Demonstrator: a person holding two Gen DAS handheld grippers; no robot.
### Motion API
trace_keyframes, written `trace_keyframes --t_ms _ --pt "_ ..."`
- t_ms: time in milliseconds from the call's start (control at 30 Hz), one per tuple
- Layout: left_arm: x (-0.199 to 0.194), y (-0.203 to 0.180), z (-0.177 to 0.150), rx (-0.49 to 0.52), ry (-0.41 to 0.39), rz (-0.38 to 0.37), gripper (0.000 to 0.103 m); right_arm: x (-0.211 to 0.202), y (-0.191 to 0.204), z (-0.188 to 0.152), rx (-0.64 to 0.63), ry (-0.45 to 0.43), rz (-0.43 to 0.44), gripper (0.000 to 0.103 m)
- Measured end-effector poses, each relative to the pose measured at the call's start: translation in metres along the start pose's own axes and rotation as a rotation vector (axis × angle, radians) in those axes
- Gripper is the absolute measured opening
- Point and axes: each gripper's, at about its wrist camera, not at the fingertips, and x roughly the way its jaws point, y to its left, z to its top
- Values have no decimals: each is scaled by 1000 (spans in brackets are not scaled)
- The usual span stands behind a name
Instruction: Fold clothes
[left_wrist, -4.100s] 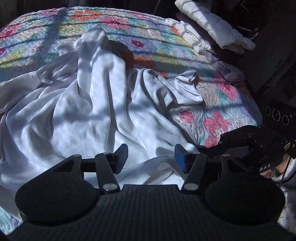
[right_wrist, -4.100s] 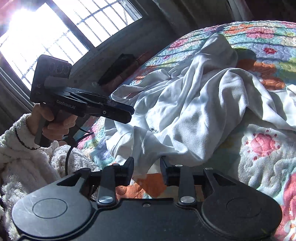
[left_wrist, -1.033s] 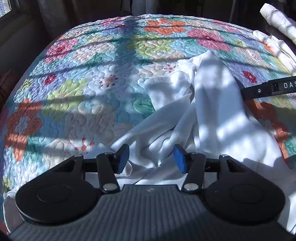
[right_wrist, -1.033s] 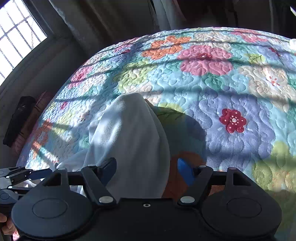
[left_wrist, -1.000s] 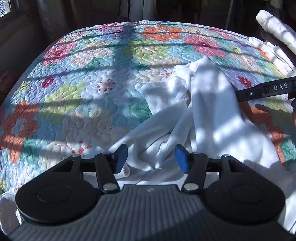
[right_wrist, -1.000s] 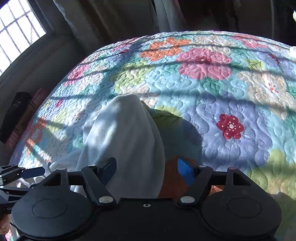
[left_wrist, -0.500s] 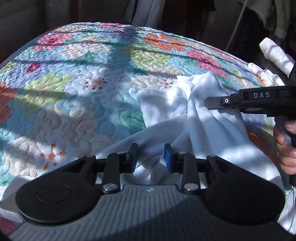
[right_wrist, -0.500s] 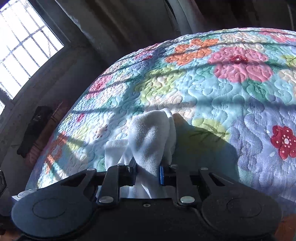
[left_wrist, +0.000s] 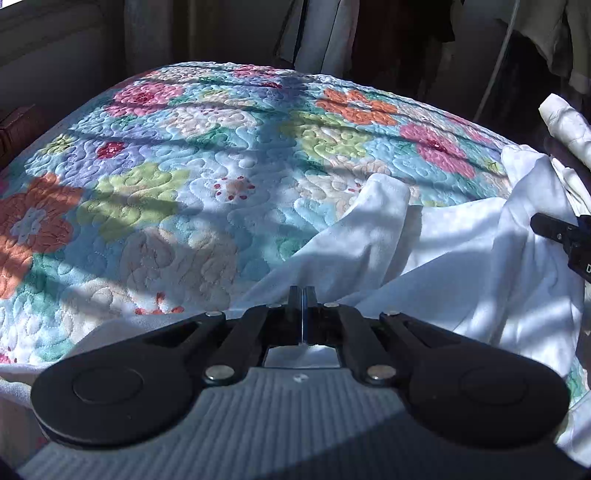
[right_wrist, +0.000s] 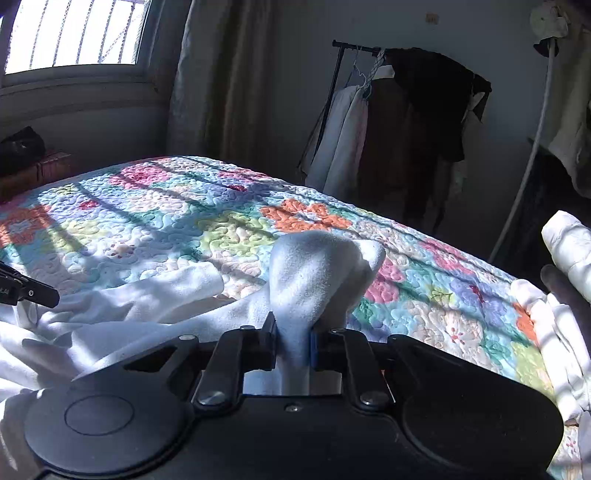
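Sprawling across the near side of a bed, a white garment (left_wrist: 461, 258) of soft, fleecy knit lies rumpled in broad folds, its length running roughly side to side between the two tools and one rounded flap (left_wrist: 380, 199) pointing up toward the far edge. The left hand-held gripper (left_wrist: 303, 306) has its jaws pressed fully together at the cloth's near edge (whether fabric is actually caught between them cannot be told). The right hand-held gripper (right_wrist: 293, 343) is clamped on a bunched tuft of the same garment (right_wrist: 314, 273), which rises upright from the jaws and mushrooms into a rounded knob above them. Beneath lies a puffy quilted bedspread (left_wrist: 184, 177), stitched in swirls and patterned with orange, pink, green and lilac flowers, striped by window shadow. Folded white linens (right_wrist: 569, 251) sit stacked at the bed's right edge; dark and pale clothes hang on a rack (right_wrist: 399, 110) behind.
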Motion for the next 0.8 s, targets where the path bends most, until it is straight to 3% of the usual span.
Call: trace_keyframes --t_ms 100,167,233,333,467,533,600,667,733,767,800 --pt "2 -6 -4 17 8 -14 7 -3 -12 -19 90 70 62 17" --pt "-1 -14 -4 31 -19 -32 17 -2 -22 -34 152 117 89 18" --pt "-4 -25 -4 46 -60 -57 45 1 -26 -53 193 162 122 18" --pt "0 -45 -5 109 -100 -54 63 0 -23 -77 197 162 170 17" --pt "20 -69 4 238 -68 -38 72 6 -16 -79 140 151 166 18" --pt "40 -75 15 302 -39 5 76 9 -16 -74 144 155 167 18" --pt "59 -81 26 338 -23 73 76 10 -16 -72 156 150 164 19" --pt "78 -83 30 312 23 143 69 6 -14 -72 147 137 155 21" --pt "91 -82 30 288 93 167 16 -4 -12 -71 108 100 134 29" --pt "91 -80 31 270 92 165 13 -9 -14 -70 111 81 139 45" --pt "91 -79 31 251 90 162 11 -15 -17 -69 115 62 144 53"
